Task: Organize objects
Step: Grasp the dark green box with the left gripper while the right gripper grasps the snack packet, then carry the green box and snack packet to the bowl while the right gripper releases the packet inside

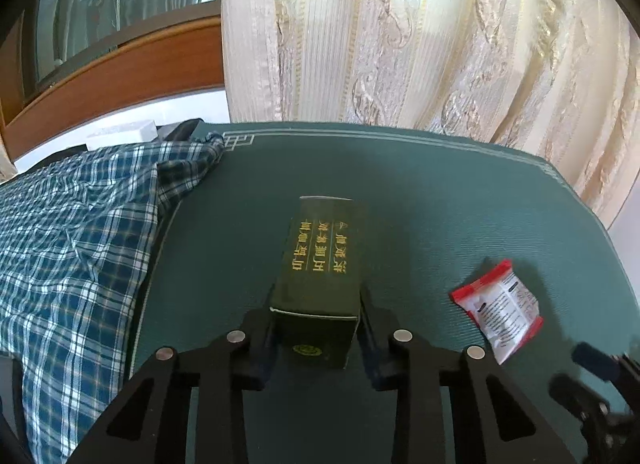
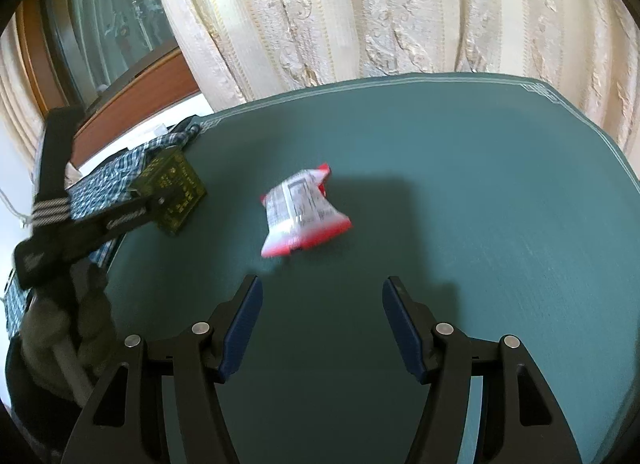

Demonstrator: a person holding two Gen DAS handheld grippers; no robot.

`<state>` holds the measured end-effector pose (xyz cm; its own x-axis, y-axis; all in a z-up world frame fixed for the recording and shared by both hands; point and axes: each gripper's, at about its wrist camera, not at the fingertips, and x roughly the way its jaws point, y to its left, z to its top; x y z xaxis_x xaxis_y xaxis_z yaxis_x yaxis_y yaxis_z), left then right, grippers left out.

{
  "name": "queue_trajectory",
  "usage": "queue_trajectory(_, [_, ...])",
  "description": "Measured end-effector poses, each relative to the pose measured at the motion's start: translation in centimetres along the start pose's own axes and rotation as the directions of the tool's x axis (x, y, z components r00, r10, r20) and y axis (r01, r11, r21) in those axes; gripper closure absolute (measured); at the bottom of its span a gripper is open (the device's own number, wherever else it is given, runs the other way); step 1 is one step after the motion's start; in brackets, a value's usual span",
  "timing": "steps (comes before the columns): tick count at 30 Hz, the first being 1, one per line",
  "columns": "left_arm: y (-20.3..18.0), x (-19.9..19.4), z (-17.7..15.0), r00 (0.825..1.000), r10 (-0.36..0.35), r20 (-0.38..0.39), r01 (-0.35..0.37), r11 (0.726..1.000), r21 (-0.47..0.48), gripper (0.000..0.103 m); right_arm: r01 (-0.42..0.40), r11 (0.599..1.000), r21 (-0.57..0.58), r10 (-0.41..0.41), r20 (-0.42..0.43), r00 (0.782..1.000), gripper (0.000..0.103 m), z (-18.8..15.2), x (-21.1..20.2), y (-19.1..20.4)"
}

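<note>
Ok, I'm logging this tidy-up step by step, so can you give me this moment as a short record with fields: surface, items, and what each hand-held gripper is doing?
surface: green table mat
box: dark green box with gold lettering, lying on the mat
packet: red and white snack packet, lying loose on the mat, right of the box
cloth: blue checked cloth at the mat's left edge
left hand-held gripper: shut on the box's near end
right hand-held gripper: open, empty, short of the packet
backdrop: cream curtain
</note>
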<state>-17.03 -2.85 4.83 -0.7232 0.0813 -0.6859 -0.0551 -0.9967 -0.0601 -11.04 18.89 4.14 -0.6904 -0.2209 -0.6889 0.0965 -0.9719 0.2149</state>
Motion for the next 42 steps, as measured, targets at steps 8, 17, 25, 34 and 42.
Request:
queue_trajectory(8, [0.0,-0.3,-0.1,1.000,-0.004,0.014,0.004,1.000,0.000,0.069,0.005,0.998,-0.063,-0.005,0.004,1.000,0.035,3.3,3.5,0.9])
queue_trajectory(17, [0.0,0.2,-0.5,1.000,0.003,-0.007,-0.003,1.000,-0.007,0.069,0.030,0.993,-0.113,-0.034,-0.032,0.999,0.038,3.7,6.9,1.8])
queue_trajectory(25, [-0.2,-0.2,-0.6,1.000,-0.007,-0.016,0.007,1.000,-0.009,0.069,0.009,0.996,-0.091,-0.012,-0.027,1.000,0.057,2.9,5.2,1.5])
queue_trajectory(34, [-2.2,-3.1,-1.8,0.998,-0.065,-0.012,0.065,0.998,0.022,0.070,-0.021,1.000,-0.015,0.022,0.028,0.999,0.057,0.2,-1.0,0.2])
queue_trajectory(42, [-3.6,-5.0,-3.0,0.996,-0.092,-0.020,0.093,0.995,0.027,0.070,-0.025,0.998,0.049,0.022,0.055,0.998,0.057,-3.1,-6.1,-1.9])
